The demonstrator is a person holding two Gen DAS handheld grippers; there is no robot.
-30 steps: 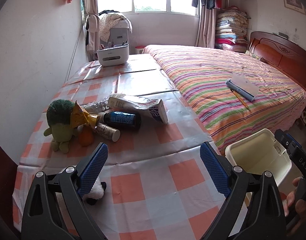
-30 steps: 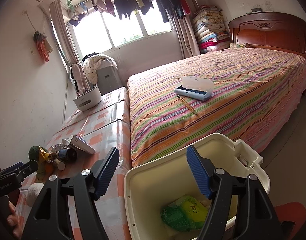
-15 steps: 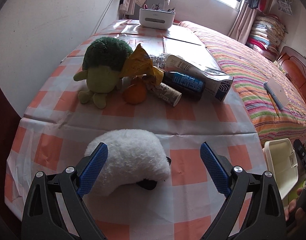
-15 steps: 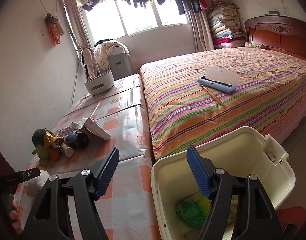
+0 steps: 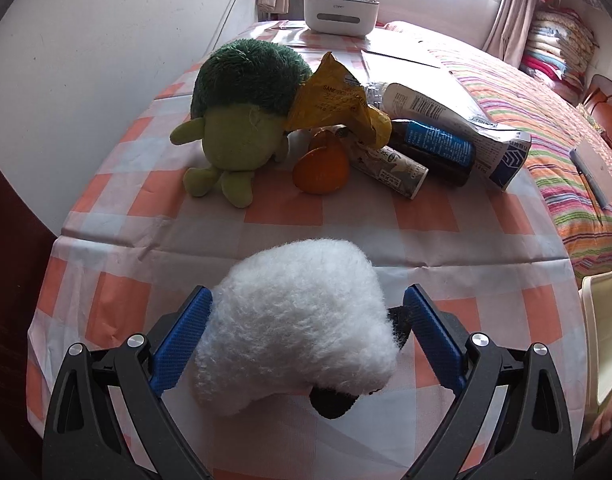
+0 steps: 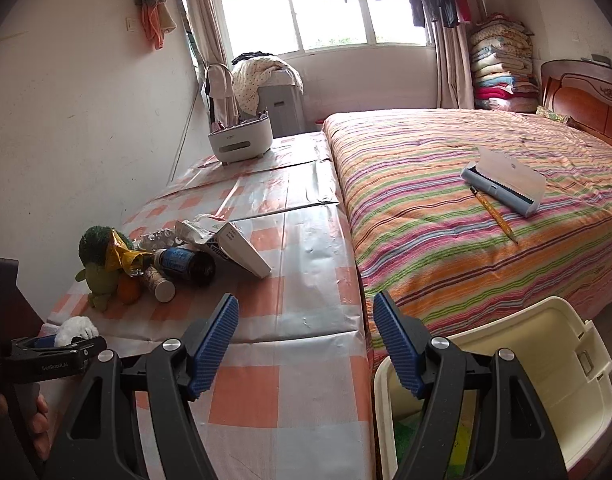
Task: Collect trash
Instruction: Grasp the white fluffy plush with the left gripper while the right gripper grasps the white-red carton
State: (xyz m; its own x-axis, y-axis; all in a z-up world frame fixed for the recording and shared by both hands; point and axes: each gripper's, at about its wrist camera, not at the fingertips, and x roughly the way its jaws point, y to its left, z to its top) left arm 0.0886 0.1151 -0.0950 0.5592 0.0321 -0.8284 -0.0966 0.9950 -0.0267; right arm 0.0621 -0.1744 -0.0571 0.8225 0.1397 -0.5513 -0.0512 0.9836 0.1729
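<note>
A trash pile lies on the checked table (image 5: 426,220): a yellow wrapper (image 5: 338,100), a dark bottle with a blue label (image 5: 438,148), a small can (image 5: 390,168) and a white carton (image 5: 458,120). My left gripper (image 5: 306,316) is open around a white plush sheep (image 5: 297,328), its blue pads close on both sides. My right gripper (image 6: 306,328) is open and empty over the table's near edge, beside the cream bin (image 6: 546,380). The pile also shows in the right wrist view (image 6: 185,256).
A green plush toy (image 5: 241,120) and an orange (image 5: 322,168) sit by the pile. A white organiser (image 5: 340,14) stands at the table's far end. The striped bed (image 6: 486,208) holds a blue case and a pencil. A wall runs along the left.
My left gripper has moved down and forward, so the white plush sheep now lies between its open fingers. My right gripper has swung left, from over the bin to the table's edge.
</note>
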